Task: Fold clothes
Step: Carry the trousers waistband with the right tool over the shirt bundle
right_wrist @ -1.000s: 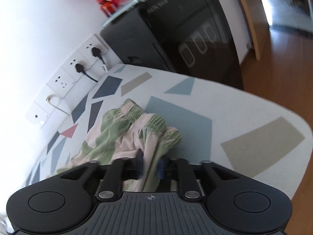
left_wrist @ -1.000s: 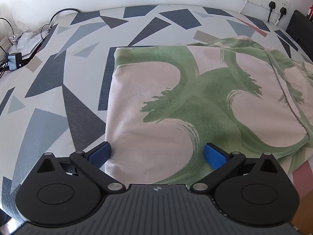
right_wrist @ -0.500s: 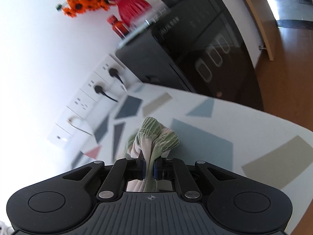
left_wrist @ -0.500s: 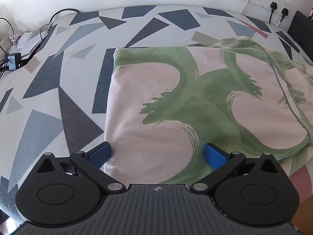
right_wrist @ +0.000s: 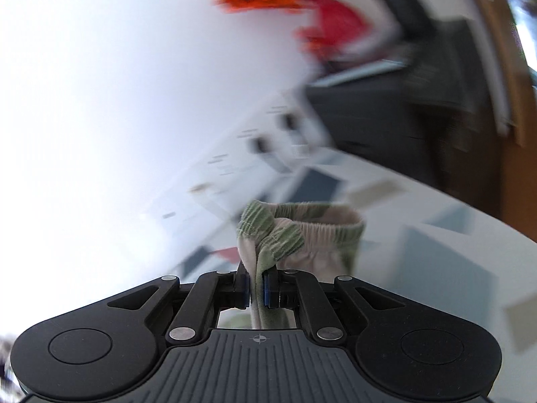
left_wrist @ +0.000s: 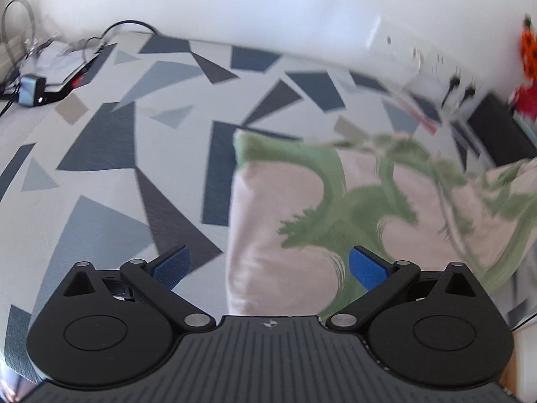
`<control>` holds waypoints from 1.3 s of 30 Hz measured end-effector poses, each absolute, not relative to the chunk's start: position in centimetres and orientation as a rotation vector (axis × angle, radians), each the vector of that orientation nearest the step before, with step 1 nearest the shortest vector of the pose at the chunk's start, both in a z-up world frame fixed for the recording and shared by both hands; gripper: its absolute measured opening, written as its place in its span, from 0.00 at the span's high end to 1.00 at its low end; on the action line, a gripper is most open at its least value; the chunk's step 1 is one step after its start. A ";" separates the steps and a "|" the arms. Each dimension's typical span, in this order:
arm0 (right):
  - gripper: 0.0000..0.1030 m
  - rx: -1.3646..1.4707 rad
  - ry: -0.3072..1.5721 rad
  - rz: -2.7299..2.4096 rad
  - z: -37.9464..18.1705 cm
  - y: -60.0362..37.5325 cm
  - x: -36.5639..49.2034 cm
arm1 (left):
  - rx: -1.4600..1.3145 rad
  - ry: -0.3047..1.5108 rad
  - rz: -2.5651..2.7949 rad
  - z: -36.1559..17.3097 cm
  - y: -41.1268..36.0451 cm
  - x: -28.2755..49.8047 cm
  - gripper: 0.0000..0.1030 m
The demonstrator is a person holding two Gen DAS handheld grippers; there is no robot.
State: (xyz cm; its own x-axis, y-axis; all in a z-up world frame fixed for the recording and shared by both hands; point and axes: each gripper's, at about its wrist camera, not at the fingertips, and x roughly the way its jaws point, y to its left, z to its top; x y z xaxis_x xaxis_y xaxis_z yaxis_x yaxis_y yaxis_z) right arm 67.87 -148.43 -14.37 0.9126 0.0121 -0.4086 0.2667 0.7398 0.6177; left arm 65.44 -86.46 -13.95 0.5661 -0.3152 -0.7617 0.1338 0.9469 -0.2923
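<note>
A pink garment with a green print (left_wrist: 302, 228) lies on the patterned bed sheet (left_wrist: 100, 201) in the left wrist view, its right side lifted and blurred. My left gripper (left_wrist: 268, 265) stands open above its near edge, blue pads wide apart with nothing pinched. In the right wrist view my right gripper (right_wrist: 256, 285) is shut on the garment's elastic waistband (right_wrist: 295, 231), which bunches up above the pads and hangs lifted off the bed.
A wall socket strip with plugs (left_wrist: 436, 63) runs along the white wall. A black cabinet (right_wrist: 402, 127) with orange flowers in a red vase (right_wrist: 302, 3) stands at the bed's right. Cables and a small device (left_wrist: 32, 89) lie at the far left.
My right gripper closed on the waistband and lifted it off the bed. The left gripper rose and shifted left, staying open; the garment's right side is now raised.
</note>
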 end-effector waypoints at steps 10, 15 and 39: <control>0.94 0.278 0.548 0.380 -11.1 -127.8 74.5 | -0.434 0.882 -0.324 -13.9 -78.9 63.2 0.01; 0.94 -0.022 0.809 0.616 -17.2 -117.0 74.4 | -0.509 0.885 -0.350 -14.7 -77.4 63.0 0.01; 0.59 0.029 0.856 0.521 -17.2 -115.7 70.1 | -0.507 1.007 -0.673 -14.8 -85.6 75.7 0.01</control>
State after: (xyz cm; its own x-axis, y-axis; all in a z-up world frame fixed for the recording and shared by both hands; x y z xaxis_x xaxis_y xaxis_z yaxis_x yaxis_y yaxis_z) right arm 70.14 -115.70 -17.22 0.5382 0.4494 -0.7131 -0.4269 0.8748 0.2291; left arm 75.74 -85.56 -14.83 0.3655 -0.7165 -0.5942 0.2748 0.6929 -0.6666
